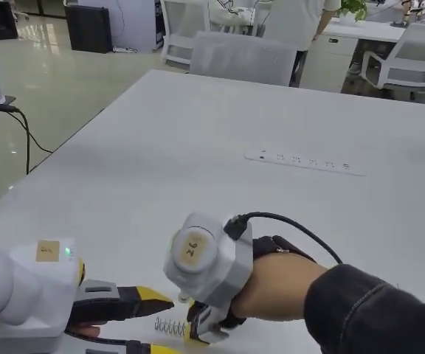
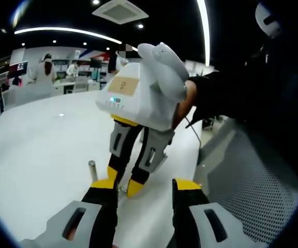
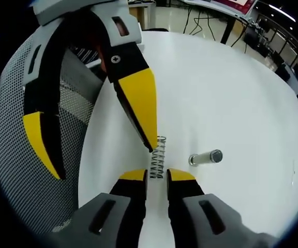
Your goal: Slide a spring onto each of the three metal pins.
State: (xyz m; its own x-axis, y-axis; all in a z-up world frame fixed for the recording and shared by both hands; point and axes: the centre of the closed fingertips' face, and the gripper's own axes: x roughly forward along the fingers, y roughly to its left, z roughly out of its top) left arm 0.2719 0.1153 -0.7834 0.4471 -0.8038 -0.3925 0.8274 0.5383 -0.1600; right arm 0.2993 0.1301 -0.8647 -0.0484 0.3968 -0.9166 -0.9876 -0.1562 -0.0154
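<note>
Risk: thin steel coil spring (image 3: 158, 155) pinched by right tongs (image 3: 158, 174) (left tongs (image 2: 146, 186) gaping); if oversqueezed, could be flung off white bench (image 3: 232, 93).

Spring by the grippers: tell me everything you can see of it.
The spring is a small, straight coil of thin silvery wire, evenly wound. It looks to lie flat on the white table. Its near end sits between the nearly closed jaws of the right gripper; whether they pinch it is unclear. A yellow jaw tip of the open left gripper meets its far part. A metal pin is beside it, apart.
</note>
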